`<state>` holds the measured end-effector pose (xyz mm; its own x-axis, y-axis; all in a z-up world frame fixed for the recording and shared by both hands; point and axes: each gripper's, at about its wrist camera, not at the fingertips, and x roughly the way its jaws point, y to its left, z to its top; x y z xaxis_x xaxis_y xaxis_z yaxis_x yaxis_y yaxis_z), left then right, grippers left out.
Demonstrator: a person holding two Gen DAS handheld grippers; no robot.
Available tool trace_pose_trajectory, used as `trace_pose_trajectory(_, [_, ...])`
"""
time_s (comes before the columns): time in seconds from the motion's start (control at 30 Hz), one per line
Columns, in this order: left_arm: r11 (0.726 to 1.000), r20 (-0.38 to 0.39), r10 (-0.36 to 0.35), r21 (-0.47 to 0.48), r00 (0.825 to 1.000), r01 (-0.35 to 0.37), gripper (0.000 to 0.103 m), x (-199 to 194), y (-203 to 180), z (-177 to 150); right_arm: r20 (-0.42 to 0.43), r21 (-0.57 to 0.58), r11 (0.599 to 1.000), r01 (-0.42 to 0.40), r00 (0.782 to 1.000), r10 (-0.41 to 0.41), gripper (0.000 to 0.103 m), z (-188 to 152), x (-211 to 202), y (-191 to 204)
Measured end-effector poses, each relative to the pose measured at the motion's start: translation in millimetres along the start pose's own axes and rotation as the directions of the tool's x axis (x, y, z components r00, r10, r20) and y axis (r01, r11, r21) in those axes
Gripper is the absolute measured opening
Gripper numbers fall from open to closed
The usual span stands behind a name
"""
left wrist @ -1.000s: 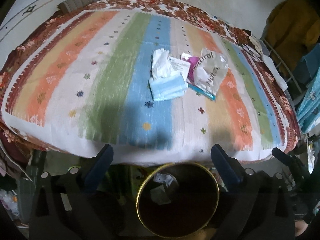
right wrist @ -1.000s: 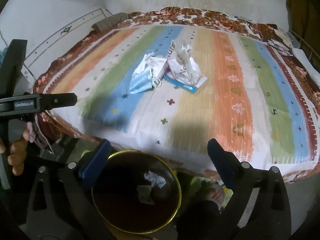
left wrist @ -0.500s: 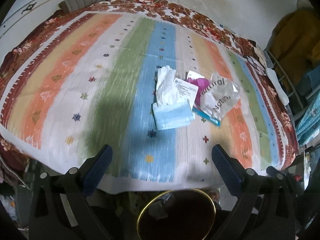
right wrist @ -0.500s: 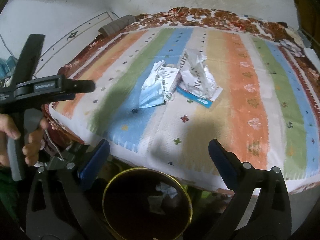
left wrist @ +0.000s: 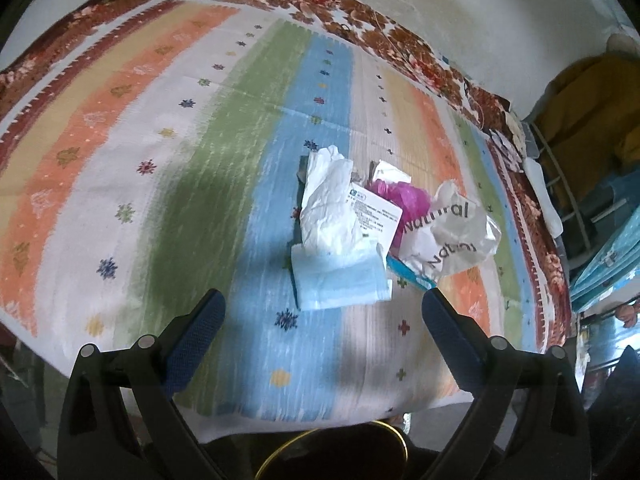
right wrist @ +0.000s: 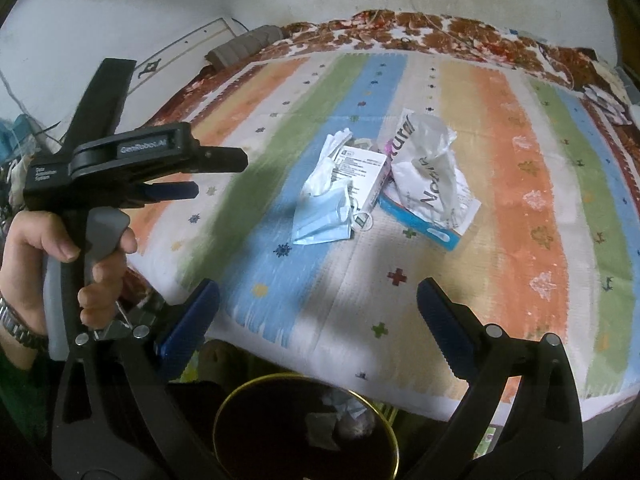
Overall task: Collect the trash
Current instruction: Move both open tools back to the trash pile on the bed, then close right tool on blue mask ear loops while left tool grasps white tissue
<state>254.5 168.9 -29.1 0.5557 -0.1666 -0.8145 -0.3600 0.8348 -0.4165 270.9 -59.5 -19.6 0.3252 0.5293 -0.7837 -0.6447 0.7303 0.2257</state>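
crumpled trash pile (left wrist: 360, 236) on striped bedspread (left wrist: 200, 160)

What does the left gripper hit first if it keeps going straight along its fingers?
Most likely the pale blue face mask, the nearest piece of the trash pile on the striped bedspread. The left gripper is open and points just below it; depth is unclear.

My left gripper (right wrist: 172, 192) is black plastic with white "GenRobot.AI" lettering, a grey trigger and blue ribbed pads. My right gripper (right wrist: 318, 312) has black arms, silver screws and blue pads. My hand (right wrist: 60, 256) wears a metal-link watch (right wrist: 14, 326) and dark green sleeve (right wrist: 16, 384).
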Motion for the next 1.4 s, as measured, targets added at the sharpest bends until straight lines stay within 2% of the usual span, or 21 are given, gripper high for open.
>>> trace_pose_trajectory(0.13, [1.000, -0.015, -0.024, -0.002, 1.000, 0.024, 0.093, 12.3, 4.9, 9.1, -0.013, 0.015, 1.000, -0.004, 1.000, 0.004, 0.092, 8.8, 19.6, -2.9])
trace_pose_trajectory(0.4, [0.996, -0.032, -0.079, -0.036, 0.996, 0.078, 0.089, 31.2, 18.5, 26.1, -0.025, 0.068, 0.997, -0.044, 0.999, 0.046, 0.080, 22.1, 54.5, -10.7])
trace_pose_trajectory(0.57, [0.996, -0.055, -0.087, -0.038, 0.995, 0.085, 0.082, 48.2, 25.4, 34.4, -0.026, 0.085, 0.995, -0.057, 0.998, 0.060, 0.072, 28.5, 73.0, -17.0])
trace_pose_trajectory(0.63, [0.995, -0.062, -0.100, -0.030, 0.993, 0.099, 0.080, 54.8, 27.9, 37.3, -0.035, 0.092, 0.993, -0.080, 0.996, 0.083, 0.069, 30.7, 80.2, -19.0])
trace_pose_trajectory(0.8, [0.990, -0.098, -0.138, -0.006, 0.986, 0.138, 0.074, 73.7, 32.2, 41.9, -0.050, 0.105, 0.992, -0.073, 0.996, 0.078, 0.062, 35.2, 100.3, -25.7])
trace_pose_trajectory(1.1, [0.983, -0.099, -0.182, -0.024, 0.978, 0.180, 0.070, 94.9, 37.6, 47.3, -0.075, 0.137, 0.986, -0.092, 0.992, 0.103, 0.051, 42.9, 128.8, -32.5])
trace_pose_trajectory(1.27, [0.979, -0.098, -0.203, -0.053, 0.974, 0.199, 0.066, 107.5, 38.5, 46.0, -0.098, 0.138, 0.986, -0.098, 0.989, 0.112, 0.041, 43.8, 140.6, -30.8])
trace_pose_trajectory(1.4, [0.976, -0.111, -0.215, -0.064, 0.970, 0.209, 0.055, 116.0, 38.3, 43.3, -0.105, 0.156, 0.981, -0.114, 0.986, 0.131, 0.024, 44.4, 147.3, -31.2])
